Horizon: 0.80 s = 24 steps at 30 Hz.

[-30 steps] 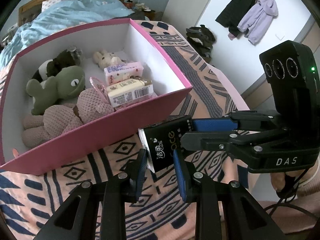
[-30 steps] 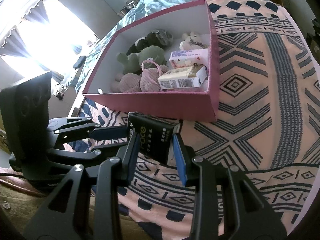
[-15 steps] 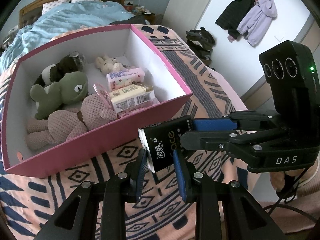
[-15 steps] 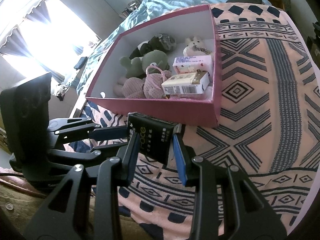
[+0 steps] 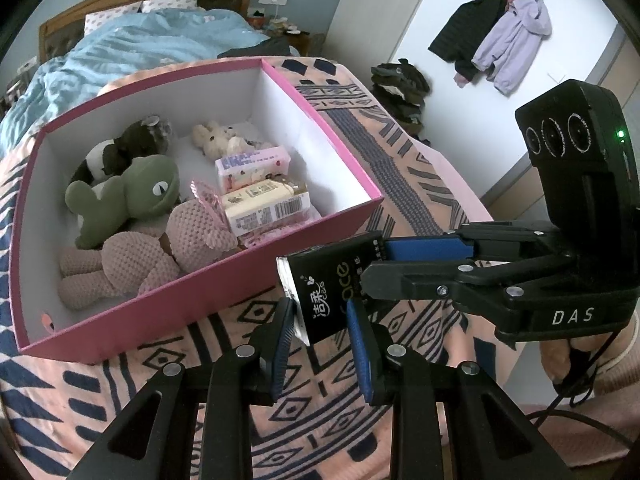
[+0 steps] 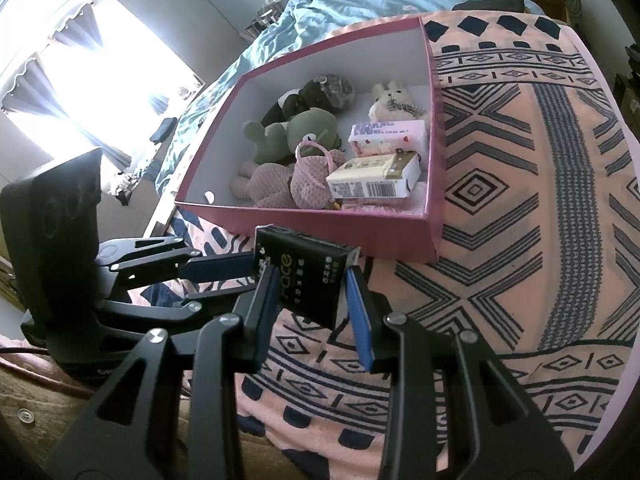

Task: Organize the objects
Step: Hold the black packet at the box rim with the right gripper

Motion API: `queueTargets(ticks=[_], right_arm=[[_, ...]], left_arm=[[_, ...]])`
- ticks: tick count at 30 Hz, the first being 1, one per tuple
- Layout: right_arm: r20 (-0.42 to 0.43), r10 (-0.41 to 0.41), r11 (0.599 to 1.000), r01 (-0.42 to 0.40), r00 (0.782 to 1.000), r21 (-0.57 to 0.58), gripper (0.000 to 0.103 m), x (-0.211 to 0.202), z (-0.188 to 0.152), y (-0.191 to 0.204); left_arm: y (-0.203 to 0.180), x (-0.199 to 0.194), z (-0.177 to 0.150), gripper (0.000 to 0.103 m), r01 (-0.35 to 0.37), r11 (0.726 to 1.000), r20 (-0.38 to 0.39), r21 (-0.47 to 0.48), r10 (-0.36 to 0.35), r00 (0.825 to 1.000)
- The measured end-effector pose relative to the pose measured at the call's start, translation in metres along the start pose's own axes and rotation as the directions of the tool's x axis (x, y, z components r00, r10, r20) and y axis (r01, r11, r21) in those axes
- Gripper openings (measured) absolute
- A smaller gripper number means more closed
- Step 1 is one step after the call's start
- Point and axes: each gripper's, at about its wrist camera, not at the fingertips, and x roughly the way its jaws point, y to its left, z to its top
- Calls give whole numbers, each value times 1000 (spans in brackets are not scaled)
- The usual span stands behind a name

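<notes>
A black tissue pack (image 5: 334,280) is held in the air by both grippers, just in front of the near wall of the pink box (image 5: 224,292). My left gripper (image 5: 320,320) is shut on the pack's near end. My right gripper (image 6: 312,292) is shut on the same pack (image 6: 308,276) from the other side, and shows in the left wrist view (image 5: 376,264) too. The box (image 6: 434,128) holds several plush toys, a pink tissue pack (image 5: 252,166) and a cream tissue pack (image 5: 266,206).
The box stands on a pink blanket with a dark geometric pattern (image 6: 520,184). A bed with a blue duvet (image 5: 132,44) lies behind it. Coats hang on the wall at the right (image 5: 496,36). A bright window (image 6: 80,76) is at the left.
Both grippers have risen with the black pack and look down more steeply into the box, which now sits lower in both views. The grip on the pack is unchanged.
</notes>
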Motion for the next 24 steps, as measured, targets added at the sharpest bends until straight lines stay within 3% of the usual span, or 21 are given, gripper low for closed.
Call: queueTargets(ticks=[24], right_arm=[[30, 8, 1000, -8, 1000, -17, 37, -8, 6, 4]], left_arm=[[0, -6, 6, 27, -1, 1000, 23, 1, 1, 1000]])
